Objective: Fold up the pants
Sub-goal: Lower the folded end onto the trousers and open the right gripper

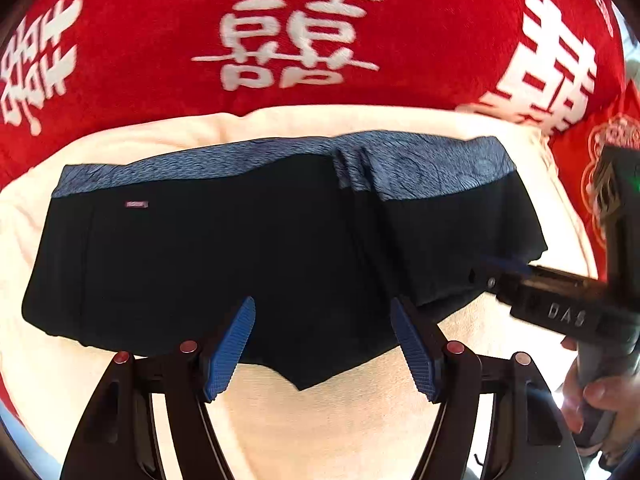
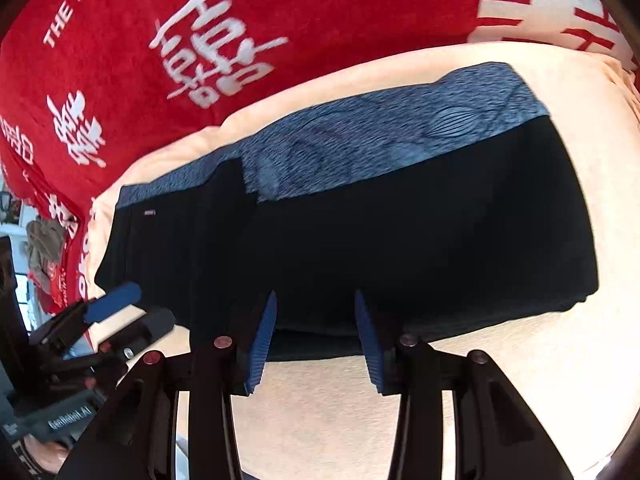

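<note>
The pants point(image 1: 248, 248) lie folded into a compact dark bundle on a cream cloth point(image 1: 320, 420), the blue patterned waistband point(image 1: 420, 164) along the far edge and one layer lapped over another near the middle. Both tools hang above the near edge with nothing between their blue pads: the left gripper point(image 1: 322, 344) has its jaws standing wide, and the right gripper point(image 2: 316, 340) has its jaws parted more narrowly, clear of the fabric. From the left camera the right tool shows at the side, a hand point(image 1: 600, 400) wrapped round its handle. I'd say the fold is nearly done, and the risk now lies in that lapped layer: it sits a little crooked, with a pointed flap hanging off the near edge, so a careless pinch of only the top layer could drag it open and undo the stack. The fabric looks thin and slippery, which would make a shallow grip slide off. The cream cloth is soft and could bunch up under a pull, taking the pants with it. Beneath it spreads a red blanket point(image 1: 320, 40) with large white characters, apparently a bed; clutter shows dimly at the left edge of the right camera's view.
</note>
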A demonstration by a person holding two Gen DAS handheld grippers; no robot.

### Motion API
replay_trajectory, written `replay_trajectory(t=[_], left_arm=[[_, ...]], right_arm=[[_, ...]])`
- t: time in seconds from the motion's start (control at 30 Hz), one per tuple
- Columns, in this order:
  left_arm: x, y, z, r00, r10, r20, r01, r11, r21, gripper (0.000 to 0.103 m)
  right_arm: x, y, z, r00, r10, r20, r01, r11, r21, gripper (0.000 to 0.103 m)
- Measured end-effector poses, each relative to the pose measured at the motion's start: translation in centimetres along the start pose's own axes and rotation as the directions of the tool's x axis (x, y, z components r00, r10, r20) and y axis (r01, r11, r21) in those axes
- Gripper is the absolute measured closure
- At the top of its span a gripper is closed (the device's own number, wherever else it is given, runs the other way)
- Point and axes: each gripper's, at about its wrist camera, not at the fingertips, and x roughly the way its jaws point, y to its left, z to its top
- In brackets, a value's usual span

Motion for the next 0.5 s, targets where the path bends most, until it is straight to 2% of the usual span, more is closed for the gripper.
replay_trajectory(t=[0.27,0.4,0.5], left_arm=[[-1.2,6.1,-1.2,1.000,-0.018,0.019,0.020,0.987,-0.159,0.032],[-0.9,9.3,-2.2,1.000,0.002,0.014,0.001,0.973,-0.230,0.032],[-0.6,11.2,-2.9,1.000,0.022,0.012,-0.018,0.959,-0.282,0.032]], right_arm=[[-0.2,2.6,-1.6,0.998,-0.030,-0.046,0.026,0.996,-0.081,0.058],[-1.1,4.3,-1.6,0.998,-0.065,-0.016,0.062,0.988,-0.143,0.058],[-1.2,6.0,-0.1,0.997,-0.077,0.015,0.078,0.978,-0.195,0.058]])
